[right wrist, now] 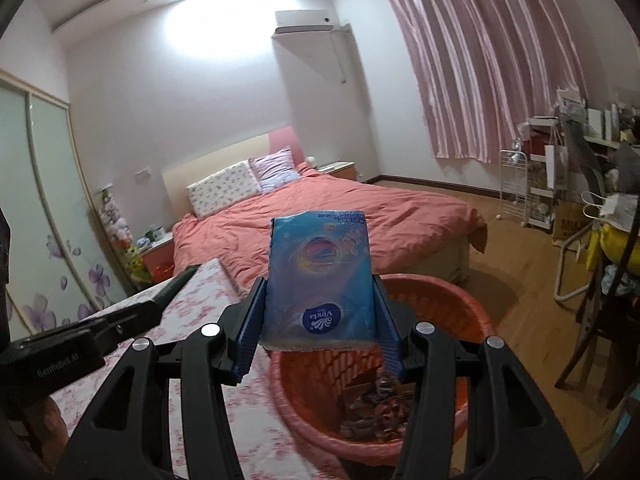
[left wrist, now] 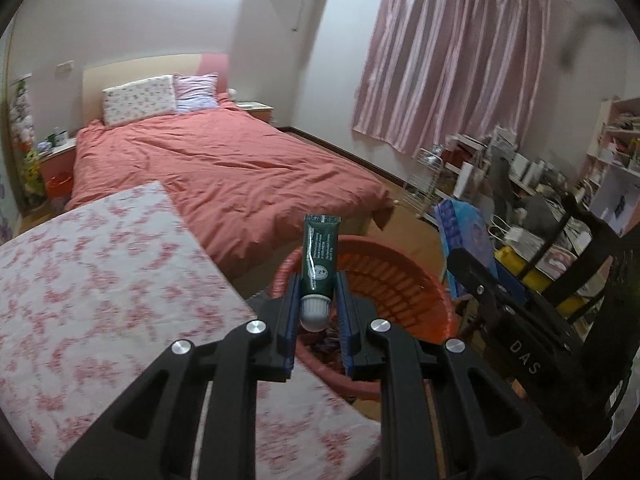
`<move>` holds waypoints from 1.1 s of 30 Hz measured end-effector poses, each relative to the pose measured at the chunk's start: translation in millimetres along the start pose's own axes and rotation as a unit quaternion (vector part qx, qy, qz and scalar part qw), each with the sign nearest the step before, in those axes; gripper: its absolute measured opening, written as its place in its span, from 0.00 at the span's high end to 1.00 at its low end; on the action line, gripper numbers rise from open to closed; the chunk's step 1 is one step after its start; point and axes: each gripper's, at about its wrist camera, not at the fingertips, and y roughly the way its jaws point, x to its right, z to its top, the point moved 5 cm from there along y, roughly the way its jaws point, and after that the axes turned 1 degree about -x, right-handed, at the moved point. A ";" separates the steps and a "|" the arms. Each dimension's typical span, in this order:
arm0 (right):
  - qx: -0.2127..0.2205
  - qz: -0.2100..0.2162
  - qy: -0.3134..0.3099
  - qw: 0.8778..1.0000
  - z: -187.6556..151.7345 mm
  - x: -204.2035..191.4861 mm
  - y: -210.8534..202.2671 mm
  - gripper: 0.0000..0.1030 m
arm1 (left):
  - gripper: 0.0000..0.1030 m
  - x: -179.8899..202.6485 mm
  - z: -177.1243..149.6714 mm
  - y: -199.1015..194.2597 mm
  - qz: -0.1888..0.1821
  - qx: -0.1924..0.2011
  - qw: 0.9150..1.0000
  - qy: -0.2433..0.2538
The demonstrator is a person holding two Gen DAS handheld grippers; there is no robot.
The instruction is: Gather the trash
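Left wrist fisheye showed the left hand-held gripper clamped on a dark green tube, its white cap toward the camera and its crimped end pointing away, held above the near rim of an orange-red plastic basket. Wrappers lay in the bottom of that basket. A worktop with a pink floral cloth filled the left near part of this view, just beside the basket, and a bed with a coral cover lay beyond both. At the right of the same view, the right hand-held gripper appeared from the side, carrying a blue pack. Right wrist fisheye showed that right hand-held gripper closed on the two sides of a blue Vinda tissue pack, with its logo upside down and nearest the camera. The pack hung over the near left part of the basket, where crumpled wrappers rested on the bottom. Pink curtains covered the far right wall, and cluttered shelves stood on the right.
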 end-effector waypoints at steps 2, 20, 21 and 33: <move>0.001 -0.002 0.008 1.000 1.2 7.8 2.3 0.51 | 0.83 11.6 -1.2 9.9 -0.007 -0.005 1.000 0.005; -0.026 0.019 0.065 0.997 -2.4 57.5 30.2 0.25 | 0.66 21.7 -15.7 103.7 -0.002 -0.074 0.997 -0.009; -0.025 0.016 0.064 0.998 -2.9 57.0 28.0 0.23 | 0.65 18.2 -18.0 104.2 0.003 -0.077 0.997 -0.010; 0.006 -0.066 -0.093 0.993 -8.9 2.6 -32.8 0.05 | 0.09 -31.7 -35.0 -9.2 0.108 0.010 0.994 -0.024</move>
